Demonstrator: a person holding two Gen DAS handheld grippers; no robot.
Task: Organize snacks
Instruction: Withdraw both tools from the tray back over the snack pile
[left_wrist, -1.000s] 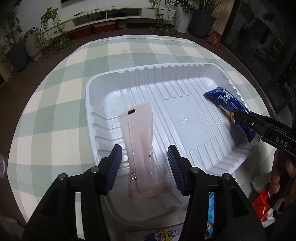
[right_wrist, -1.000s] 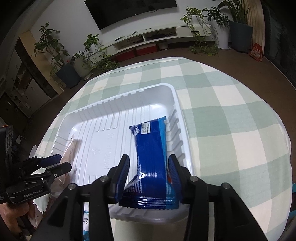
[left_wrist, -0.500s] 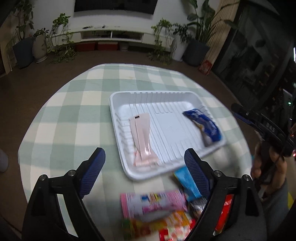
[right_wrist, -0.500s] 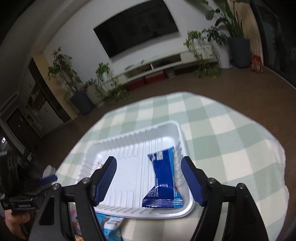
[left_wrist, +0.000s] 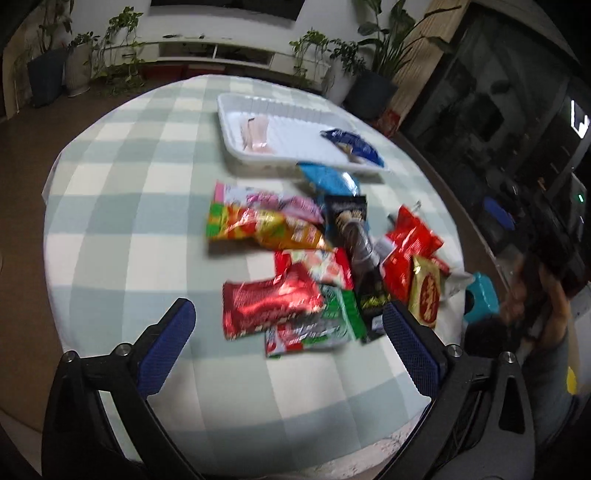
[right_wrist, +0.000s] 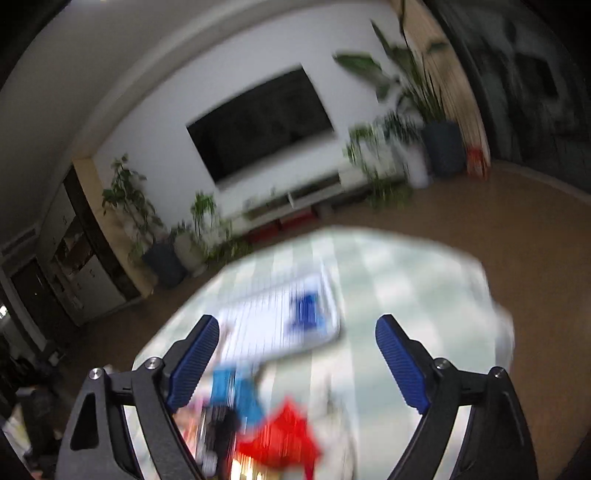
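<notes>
Checked tablecloth (left_wrist: 110, 229) carries the snack pile just ahead of the left gripper (left_wrist: 288, 328), whose jaws are opening on nothing; the red packet (left_wrist: 269, 302) lies crosswise between them, nearer this hand. The right gripper (right_wrist: 295, 354), also opening, holds nothing. Far off, the white tray (left_wrist: 236, 147) holds 2 snacks.

Wall television (right_wrist: 260, 123), potted plants (left_wrist: 46, 72)

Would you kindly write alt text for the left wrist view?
The left gripper, jaws opening with nothing between them, hangs over a heap of snack packets on a green-checked tablecloth. Beyond, a white tray holds a pale pink packet and a blue packet.
</notes>
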